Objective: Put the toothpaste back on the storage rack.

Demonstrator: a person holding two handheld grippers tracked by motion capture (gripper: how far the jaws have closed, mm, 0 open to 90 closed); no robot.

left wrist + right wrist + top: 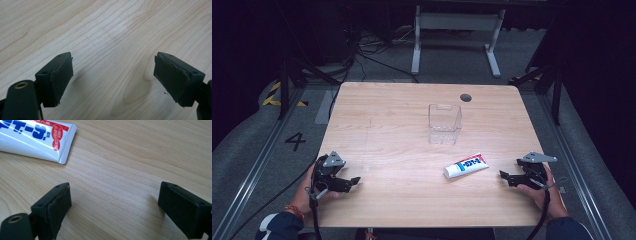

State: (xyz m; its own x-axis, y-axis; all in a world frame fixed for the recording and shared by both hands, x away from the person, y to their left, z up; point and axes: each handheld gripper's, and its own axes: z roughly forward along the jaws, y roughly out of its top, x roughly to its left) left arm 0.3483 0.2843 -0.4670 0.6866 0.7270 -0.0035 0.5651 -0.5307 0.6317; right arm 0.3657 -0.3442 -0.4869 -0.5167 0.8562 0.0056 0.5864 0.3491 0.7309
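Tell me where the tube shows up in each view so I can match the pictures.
High view: the tube lies right of centre on the table, near the right gripper.
Left gripper view: open jaws over bare wood, no tube.
Right gripper view: the tube's crimped end sits at top left.
Shared landmark: the wood grain.

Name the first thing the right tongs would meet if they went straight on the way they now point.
Probably the toothpaste tube: the right tongs point left across the table toward its crimped end. In the right gripper view the tube lies slightly off to one side, so they might just slip past.
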